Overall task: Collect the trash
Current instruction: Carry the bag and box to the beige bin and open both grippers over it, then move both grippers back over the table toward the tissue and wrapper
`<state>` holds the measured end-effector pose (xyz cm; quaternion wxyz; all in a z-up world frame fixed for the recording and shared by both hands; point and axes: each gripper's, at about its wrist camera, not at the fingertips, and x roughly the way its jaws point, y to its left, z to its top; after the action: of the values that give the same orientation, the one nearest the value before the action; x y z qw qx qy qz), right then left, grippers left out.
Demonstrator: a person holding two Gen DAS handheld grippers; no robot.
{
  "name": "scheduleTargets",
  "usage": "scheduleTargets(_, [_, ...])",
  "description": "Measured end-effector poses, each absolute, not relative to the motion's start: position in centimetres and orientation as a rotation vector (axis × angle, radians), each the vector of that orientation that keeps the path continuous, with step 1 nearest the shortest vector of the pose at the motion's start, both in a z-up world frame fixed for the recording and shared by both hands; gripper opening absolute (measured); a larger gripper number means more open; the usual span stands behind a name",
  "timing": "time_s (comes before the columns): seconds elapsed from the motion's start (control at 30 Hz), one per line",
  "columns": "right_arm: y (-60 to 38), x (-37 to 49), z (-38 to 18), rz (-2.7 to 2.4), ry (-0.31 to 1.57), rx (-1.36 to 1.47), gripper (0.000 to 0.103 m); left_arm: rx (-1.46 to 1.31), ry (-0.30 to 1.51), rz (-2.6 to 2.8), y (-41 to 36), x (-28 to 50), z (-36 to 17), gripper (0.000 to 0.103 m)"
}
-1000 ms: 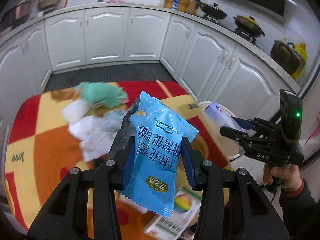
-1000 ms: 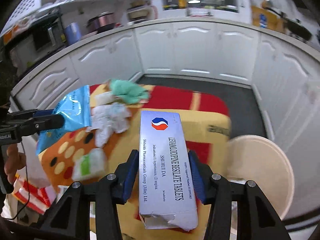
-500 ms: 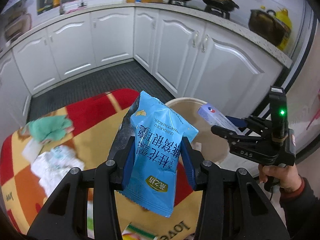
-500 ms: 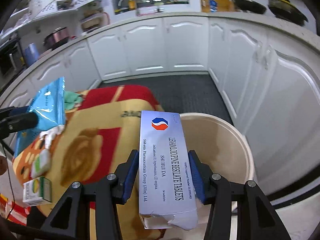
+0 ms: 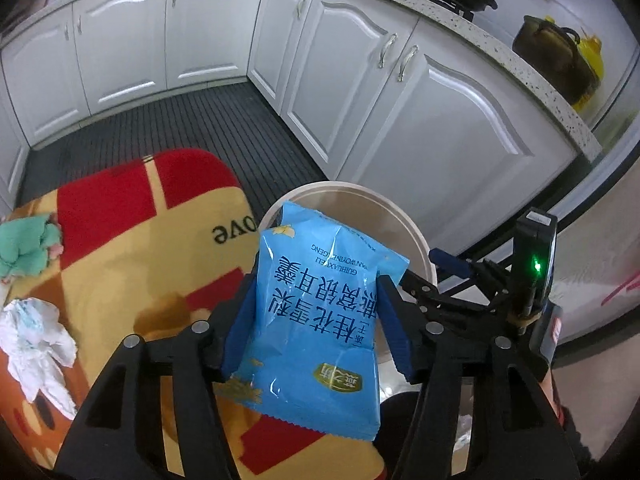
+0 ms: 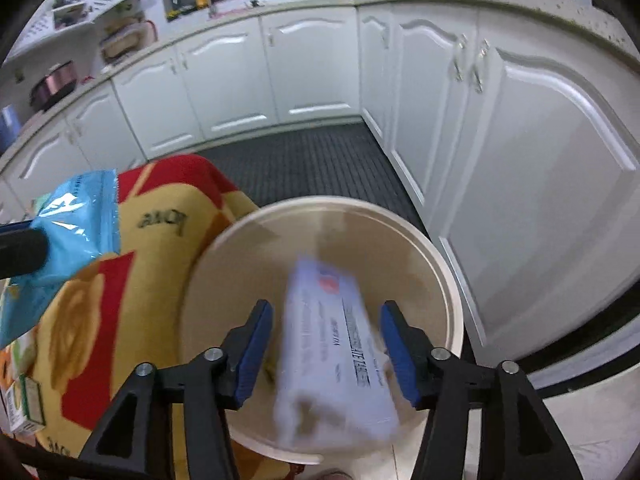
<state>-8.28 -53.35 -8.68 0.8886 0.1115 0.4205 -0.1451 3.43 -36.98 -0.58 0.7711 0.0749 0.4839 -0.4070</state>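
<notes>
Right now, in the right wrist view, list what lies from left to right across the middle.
Blue packet → blanket → bin with the blurred box over it, between the open right tool's fingers → white cabinets.

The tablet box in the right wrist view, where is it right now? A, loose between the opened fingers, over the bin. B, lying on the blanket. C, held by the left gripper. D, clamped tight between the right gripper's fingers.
A: the tablet box is blurred and clear of both pads of the open right gripper, above the beige bin.
</notes>
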Motion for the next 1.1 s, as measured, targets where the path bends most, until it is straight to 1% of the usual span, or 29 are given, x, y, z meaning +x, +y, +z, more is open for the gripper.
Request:
scheduleTargets(0.1, [-53.8, -8.7, -8.9, -0.301, 0.871, 0.259, 0.062, 0.175, 1.041, -0.867, -36.8, 3.3, -0.6, 0.059])
scheduleTargets(0.47, [-53.5, -10.0, -7.9, -0.298, 0.849, 0.295, 0.062, 0.092, 1.052, -0.915, -37.0, 3.7, -0.6, 0.060])
scheduleTargets(0.5, [-53.6, -10.2, -7.7, -0.305, 0.846, 0.296, 0.064, 0.090, 1.053, -0.919, -37.0, 3.7, -0.6, 0.064])
scheduleTargets(0.53, [-53.7, -10.4, -7.5, -0.309, 0.843, 0.298, 0.068, 0.082, 1.054, -0.925, -37.1, 3.8, -0.7, 0.071])
scheduleTargets(0.57, [-53.9, -10.7, -7.3, -0.314, 0.839, 0.300, 0.071, 0.068, 1.052, -0.929, -37.1, 3.9, -0.7, 0.073])
scheduleTargets(0.6, [-53.9, -11.0, -7.1, -0.317, 0.834, 0.299, 0.073, 0.062, 1.049, -0.929, -37.1, 4.0, -0.7, 0.073])
scheduleTargets(0.83, [-54.4, -11.8, -6.7, -0.326, 0.823, 0.310, 0.073, 0.054, 1.037, -0.903, -36.6, 4.1, -0.2, 0.073])
scheduleTargets(1.1, [-51.9, -11.0, -7.0, -0.260, 0.835, 0.280, 0.073, 0.128, 0.945, -0.802, -33.3, 3.4, 0.6, 0.073])
